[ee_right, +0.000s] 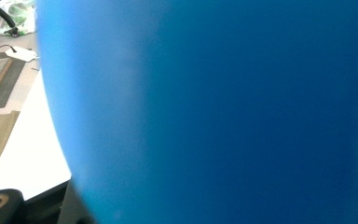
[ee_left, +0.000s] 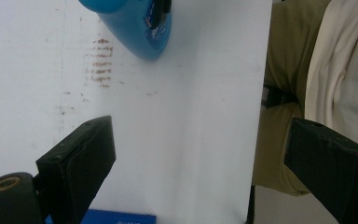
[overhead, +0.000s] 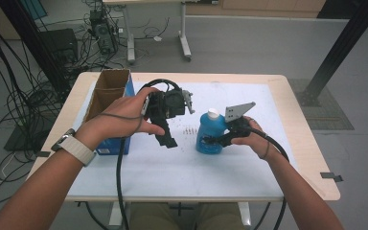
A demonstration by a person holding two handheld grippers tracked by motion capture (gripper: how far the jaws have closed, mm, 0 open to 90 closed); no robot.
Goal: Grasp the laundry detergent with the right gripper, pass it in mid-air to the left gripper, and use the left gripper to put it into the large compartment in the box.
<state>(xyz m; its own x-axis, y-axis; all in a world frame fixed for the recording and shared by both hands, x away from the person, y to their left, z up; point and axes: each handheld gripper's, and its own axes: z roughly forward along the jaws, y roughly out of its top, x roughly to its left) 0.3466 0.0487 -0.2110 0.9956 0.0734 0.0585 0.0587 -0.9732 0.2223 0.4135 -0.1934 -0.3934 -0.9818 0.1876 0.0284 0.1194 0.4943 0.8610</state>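
**Bottle gripped, not yet in the box**

Far left: open cardboard box (overhead: 109, 93) with blue sides sits at the table's (overhead: 306, 158) left edge, flaps up. From the high view I can't see anything inside it; looks like the likely drop point, but that's my guess.

Your left gripper (overhead: 168, 140) hangs just right of the box, above the white mat (overhead: 172, 177), tips angled down. In the left gripper view its jaws stand wide apart with nothing between them, just bare mat and a patch of small brown marks (ee_left: 101, 63). It's idle.

Centre-right: the blue bottle (overhead: 210, 134) with white cap (overhead: 213, 113) stands upright on the mat, well apart from the box. Your right gripper (overhead: 216, 140) has it clamped low on the body, coming in from the side; its own view is nearly all blue plastic, pressed right up against the lens. Jaws are as closed as they go on this bottle, so I read it as a firm hold.

Status as I judge it:
- Done: reach and grip on the bottle.
- Left: lift, carry it left across the mat, set it in or beside the box, release.
- Bottle base looks to be on the mat, so no lift yet.
- Watch: the left gripper sits in the straight path to the box. Move it or go over it.
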